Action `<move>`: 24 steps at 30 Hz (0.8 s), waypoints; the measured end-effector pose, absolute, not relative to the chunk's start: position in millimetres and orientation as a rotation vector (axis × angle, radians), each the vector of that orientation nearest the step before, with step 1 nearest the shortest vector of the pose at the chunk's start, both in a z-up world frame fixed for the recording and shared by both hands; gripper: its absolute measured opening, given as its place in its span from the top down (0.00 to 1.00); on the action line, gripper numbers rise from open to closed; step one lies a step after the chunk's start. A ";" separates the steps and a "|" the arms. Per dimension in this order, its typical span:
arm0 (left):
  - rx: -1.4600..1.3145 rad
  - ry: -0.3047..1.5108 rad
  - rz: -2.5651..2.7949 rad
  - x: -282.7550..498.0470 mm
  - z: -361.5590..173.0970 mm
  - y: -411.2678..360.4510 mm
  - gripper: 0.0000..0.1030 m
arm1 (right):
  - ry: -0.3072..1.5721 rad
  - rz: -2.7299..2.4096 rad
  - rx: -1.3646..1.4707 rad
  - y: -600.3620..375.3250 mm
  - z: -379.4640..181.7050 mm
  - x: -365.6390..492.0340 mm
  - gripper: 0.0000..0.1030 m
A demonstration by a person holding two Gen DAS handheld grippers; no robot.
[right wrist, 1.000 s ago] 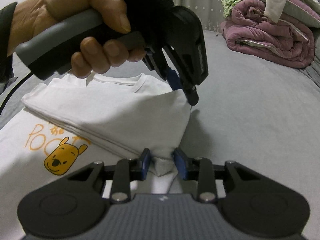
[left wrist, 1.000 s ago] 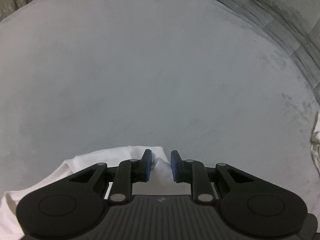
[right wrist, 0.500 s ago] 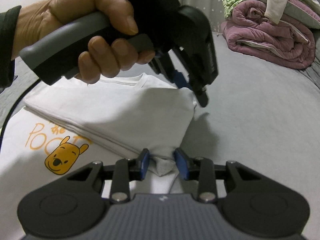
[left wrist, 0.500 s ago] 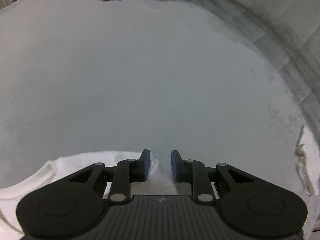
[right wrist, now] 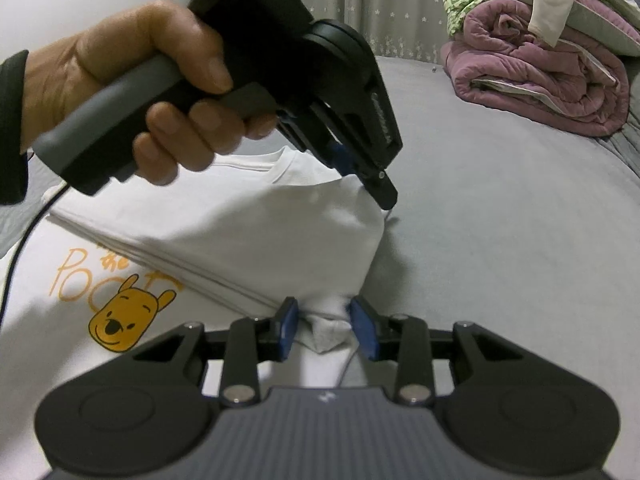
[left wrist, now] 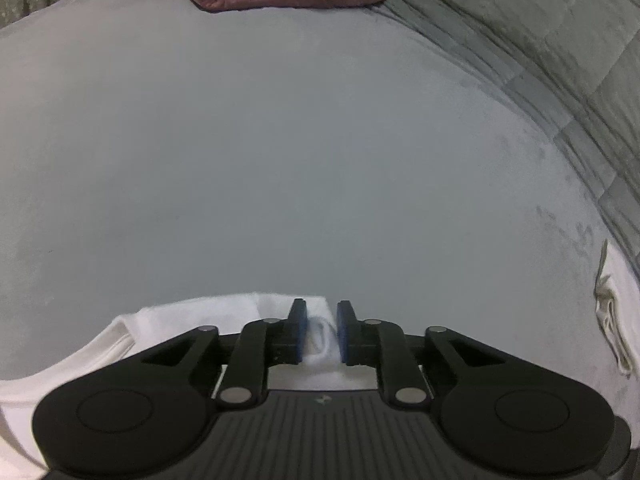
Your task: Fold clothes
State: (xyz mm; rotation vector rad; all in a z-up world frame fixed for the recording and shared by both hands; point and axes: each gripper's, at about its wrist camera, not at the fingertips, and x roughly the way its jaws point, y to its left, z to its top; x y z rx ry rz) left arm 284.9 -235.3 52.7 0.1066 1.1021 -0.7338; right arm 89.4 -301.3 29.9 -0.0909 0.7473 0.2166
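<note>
Grey bed carries my white shirt near its middle, mid-fold. My left gripper and right gripper each pinch a corner; next I lay the flap flat.

A grey bed carries a white T-shirt with a yellow bear print and a rolled purple quilt at its far edge.

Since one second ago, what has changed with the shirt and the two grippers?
The left gripper has carried its corner of the white T-shirt to the right, toward the purple quilt. The right gripper still pinches the near corner, and the fold stays draped between them.
</note>
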 end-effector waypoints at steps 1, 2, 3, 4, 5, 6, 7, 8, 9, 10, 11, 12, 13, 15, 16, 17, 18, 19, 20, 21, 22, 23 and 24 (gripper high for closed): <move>0.116 1.107 -0.731 285.0 52.6 -236.3 0.83 | 0.747 0.216 -0.091 -301.4 29.9 90.0 0.69; 0.126 1.111 -0.728 285.2 52.5 -237.2 0.83 | 0.747 0.216 -0.092 -301.5 30.1 90.4 0.69; 0.135 1.115 -0.725 285.3 52.3 -238.3 0.83 | 0.748 0.215 -0.093 -301.6 30.3 90.8 0.69; 0.141 1.118 -0.725 285.4 51.7 -240.2 0.83 | 0.748 0.215 -0.094 -302.4 30.7 92.6 0.69; 0.148 1.122 -0.725 285.4 51.2 -242.1 0.83 | 0.747 0.216 -0.095 -302.5 30.5 92.8 0.69; 0.154 1.125 -0.725 285.5 50.6 -244.0 0.82 | 0.747 0.216 -0.096 -302.6 30.3 93.2 0.69; 0.161 1.128 -0.725 285.5 50.0 -245.9 0.83 | 0.747 0.216 -0.095 -303.0 30.1 94.1 0.69; 0.164 1.130 -0.726 285.6 49.6 -247.7 0.83 | 0.747 0.216 -0.095 -303.1 30.0 94.9 0.68; 0.148 1.126 -0.729 285.8 50.1 -249.2 0.89 | 0.747 0.215 -0.095 -303.2 29.9 95.7 0.68; 0.132 1.121 -0.733 286.0 50.4 -250.5 0.93 | 0.747 0.215 -0.096 -303.2 29.8 96.3 0.68; 0.118 1.113 -0.735 285.9 49.6 -250.2 0.95 | 0.747 0.215 -0.095 -303.0 29.5 95.9 0.68; 0.103 1.105 -0.736 285.8 48.9 -249.9 0.96 | 0.747 0.214 -0.094 -302.8 29.2 95.5 0.68; 0.090 1.096 -0.737 285.6 48.1 -249.7 0.96 | 0.747 0.214 -0.094 -302.6 29.0 95.2 0.68; 0.076 1.075 -0.727 284.3 46.7 -249.8 0.97 | 0.746 0.214 -0.091 -302.5 29.0 95.7 0.68; 0.057 1.069 -0.726 283.9 45.8 -245.8 0.97 | 0.745 0.211 -0.088 -301.5 29.0 95.0 0.68; 0.034 1.061 -0.726 283.9 45.8 -240.7 0.97 | 0.744 0.208 -0.083 -301.5 29.1 95.4 0.68; 0.013 1.051 -0.731 282.5 45.5 -236.2 0.97 | 0.744 0.206 -0.080 -301.2 29.3 95.1 0.68; 0.002 1.041 -0.740 282.0 43.8 -235.9 0.97 | 0.744 0.204 -0.077 -301.0 29.5 94.9 0.68; -0.009 1.031 -0.748 281.6 42.0 -235.7 0.97 | 0.744 0.203 -0.075 -301.2 29.9 95.6 0.68; -0.020 1.020 -0.757 281.1 40.2 -235.4 0.97 | 0.744 0.202 -0.073 -301.3 30.2 95.9 0.68; -0.029 1.010 -0.766 280.4 38.6 -234.9 0.97 | 0.745 0.201 -0.070 -301.0 29.8 94.7 0.68; -0.029 0.997 -0.772 278.8 37.7 -232.7 0.97 | 0.746 0.199 -0.068 -300.4 29.7 93.8 0.68; -0.030 0.983 -0.779 277.3 36.6 -230.8 0.97 | 0.747 0.198 -0.066 -300.4 29.9 94.0 0.68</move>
